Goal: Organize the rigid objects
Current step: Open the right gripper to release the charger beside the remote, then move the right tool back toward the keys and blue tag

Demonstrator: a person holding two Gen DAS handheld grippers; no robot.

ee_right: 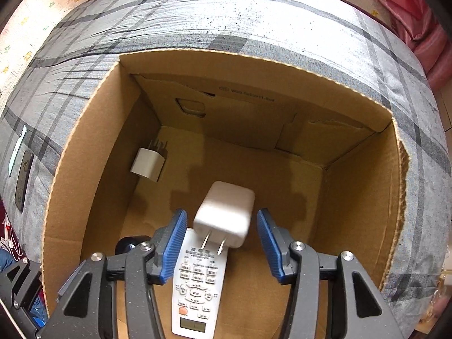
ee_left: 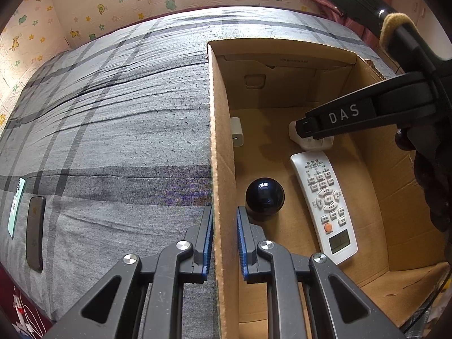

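L gripper point(ee_left: 224, 243) straddles the left wall of the cardboard box point(ee_left: 217, 130): one blue pad outside over the bedsheet point(ee_left: 113, 118), one inside. Wall sits in the gap w/ a sliver of space each side, so the jaws are slightly apart, not clamping anything.

R gripper point(ee_right: 221, 243) is inside the box, jaws spread wide. Big white charger point(ee_right: 224, 214) sits between them but touches neither pad; prongs point back toward the cam and overlap the top end of the remote point(ee_right: 197, 285). Can't tell if the charger rests on the box floor or on the remote's tip. In the L wrist view the R gripper point(ee_left: 303, 128) comes in from the right w/ its tip over that same charger point(ee_left: 310, 141).

Box contents:
- remote point(ee_left: 325, 206), white, lengthwise on the floor, orange btn + LCD at the near end
- black ball point(ee_left: 264, 196), glossy, just beside the left wall, right ahead of L gripper's inner pad; partly hidden behind R gripper's left finger in the R view point(ee_right: 131, 243)
- small white charger point(ee_right: 149, 163) against the left wall further back, prongs up; also visible in the L view point(ee_left: 236, 131)

Outside the box, on the sheet far left: two phones side by side, one dark point(ee_left: 35, 231), one w/ a mint-green case point(ee_left: 16, 206). Well apart from the box.
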